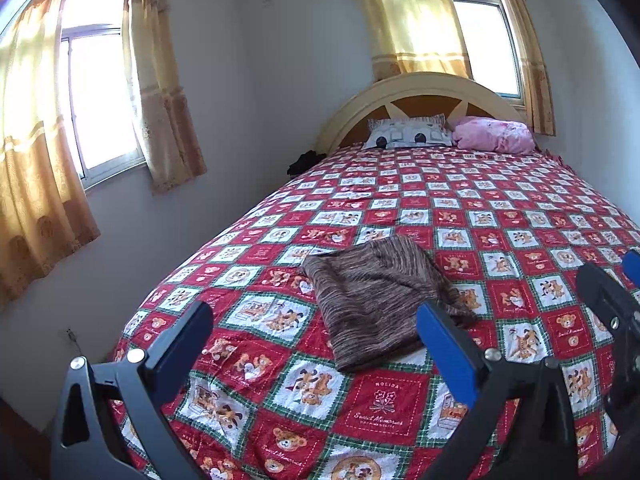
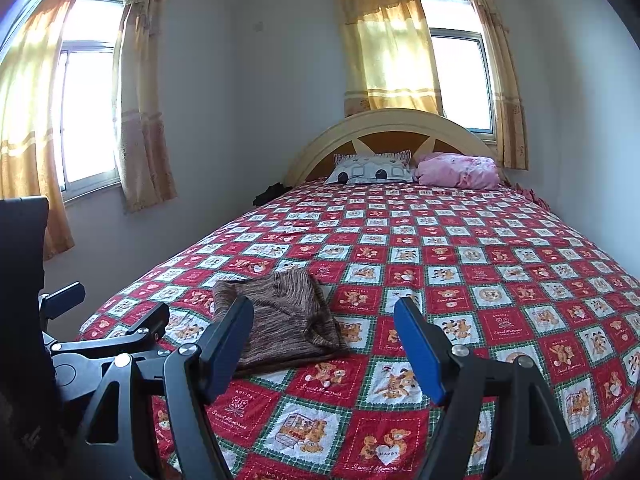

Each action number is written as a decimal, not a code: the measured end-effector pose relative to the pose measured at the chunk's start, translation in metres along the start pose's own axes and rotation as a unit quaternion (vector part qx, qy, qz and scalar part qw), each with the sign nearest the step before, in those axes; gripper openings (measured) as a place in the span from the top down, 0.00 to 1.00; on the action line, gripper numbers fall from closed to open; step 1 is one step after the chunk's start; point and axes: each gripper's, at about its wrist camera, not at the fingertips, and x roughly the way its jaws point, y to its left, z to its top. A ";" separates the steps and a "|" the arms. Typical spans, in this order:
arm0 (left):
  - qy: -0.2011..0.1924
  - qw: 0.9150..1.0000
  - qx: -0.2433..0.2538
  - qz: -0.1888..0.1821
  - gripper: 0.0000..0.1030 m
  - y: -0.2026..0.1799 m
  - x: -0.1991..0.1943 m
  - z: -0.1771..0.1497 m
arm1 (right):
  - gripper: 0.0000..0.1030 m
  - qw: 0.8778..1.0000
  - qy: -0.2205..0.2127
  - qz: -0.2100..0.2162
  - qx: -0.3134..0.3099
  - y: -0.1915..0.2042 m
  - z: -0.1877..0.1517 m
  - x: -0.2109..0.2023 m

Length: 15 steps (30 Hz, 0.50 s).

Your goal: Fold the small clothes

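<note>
Now both tools spread wide, empty: left tool [image 1: 316, 320], right tool [image 2: 324, 320]; brown garment [image 1: 376, 296] on bedspread [image 1: 500, 216]

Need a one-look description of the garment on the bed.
Start at the big bed with the red, white and green teddy-bear patchwork quilt. Near its foot end lies a brown-and-tan streaky knit garment, loosely folded. It is the only dull, unpatterned-square thing there; the pillows sit far off at the headboard.

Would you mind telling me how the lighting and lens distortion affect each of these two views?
Left wrist view: the windows blow out white, and fisheye bends the walls and bed; the brown garment stays sharp. Right wrist view: the same window glare and curved edges, with dark vignetted corners; the garment is evenly lit.
</note>
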 end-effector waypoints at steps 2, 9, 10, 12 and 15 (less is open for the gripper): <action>0.006 1.000 -0.004 -0.005 0.00 0.001 0.002 0.000 | 0.29 1.000 0.001 0.000 0.000 0.000 -0.001 0.001; 0.031 0.998 -0.033 -0.044 0.00 0.008 0.009 0.001 | 0.29 1.000 0.005 -0.001 0.001 -0.001 -0.004 0.003; 0.034 0.997 -0.039 -0.056 0.00 0.009 0.010 0.001 | 0.29 1.000 0.006 -0.001 0.001 0.000 -0.004 0.004; 0.038 0.996 -0.045 -0.071 0.00 0.010 0.012 0.000 | 0.29 1.000 0.007 -0.001 0.003 0.000 -0.005 0.004; 0.035 0.996 -0.036 -0.069 0.00 0.007 0.012 -0.001 | 0.29 1.000 0.009 0.000 0.005 0.000 -0.006 0.005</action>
